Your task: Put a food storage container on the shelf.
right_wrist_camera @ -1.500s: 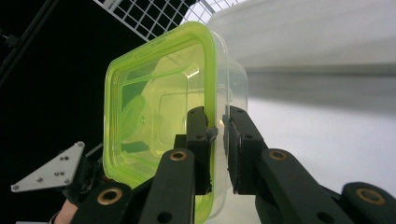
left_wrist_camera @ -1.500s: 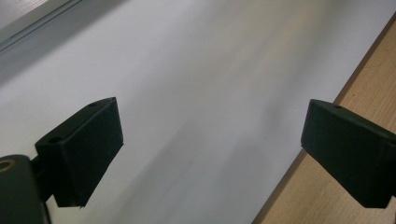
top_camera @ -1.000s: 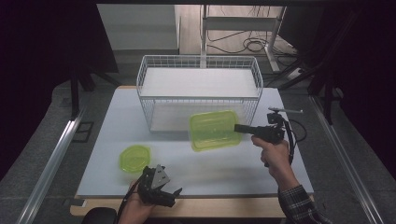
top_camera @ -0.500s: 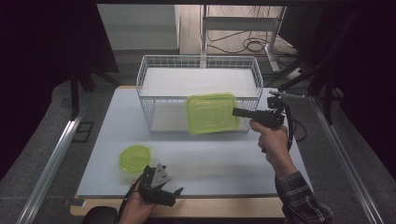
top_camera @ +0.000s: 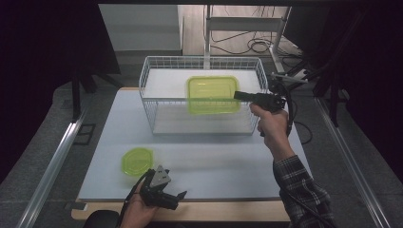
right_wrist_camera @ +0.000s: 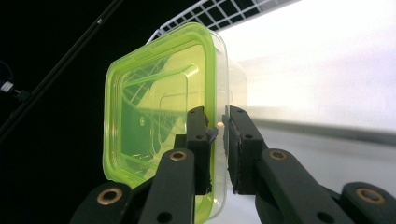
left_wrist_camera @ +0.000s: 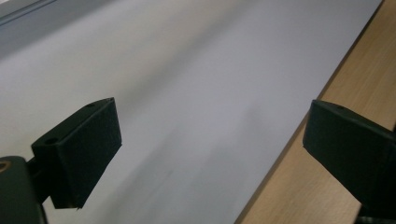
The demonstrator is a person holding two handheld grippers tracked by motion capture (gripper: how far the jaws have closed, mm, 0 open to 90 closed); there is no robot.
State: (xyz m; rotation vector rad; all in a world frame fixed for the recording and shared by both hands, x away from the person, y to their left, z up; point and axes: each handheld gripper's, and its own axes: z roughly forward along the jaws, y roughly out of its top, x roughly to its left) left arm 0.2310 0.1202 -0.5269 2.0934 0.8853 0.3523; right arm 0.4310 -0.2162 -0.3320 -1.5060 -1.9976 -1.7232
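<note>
At the left of the high view, a small round container with a yellow-green lid (top_camera: 136, 160) lies flat on the white table mat (top_camera: 214, 166), just beyond the left gripper (top_camera: 177, 198). That gripper rests low at the near edge of the table in the person's left hand (top_camera: 138, 213), a grey three-cornered plate on top of it. In the left gripper view its two black pads (left_wrist_camera: 84, 149) stand wide apart with nothing between them, above the white mat and the wooden table edge (left_wrist_camera: 336, 93).

Farther right and toward the back stands a white wire basket (top_camera: 157, 102). A square clear container with a yellow-green lid (top_camera: 212, 94) hangs over the basket's opening, tilted so that its lid faces the camera. The right gripper (top_camera: 240, 96) holds it by its right-hand rim, the right hand (top_camera: 271, 128) raised, a plaid sleeve (top_camera: 299, 190) below it. In the right gripper view the jaws stand narrow, clamped on the edge of the container (right_wrist_camera: 159, 116) where lid and clear tub meet, with the basket's wire rim (right_wrist_camera: 210, 11) behind.
</note>
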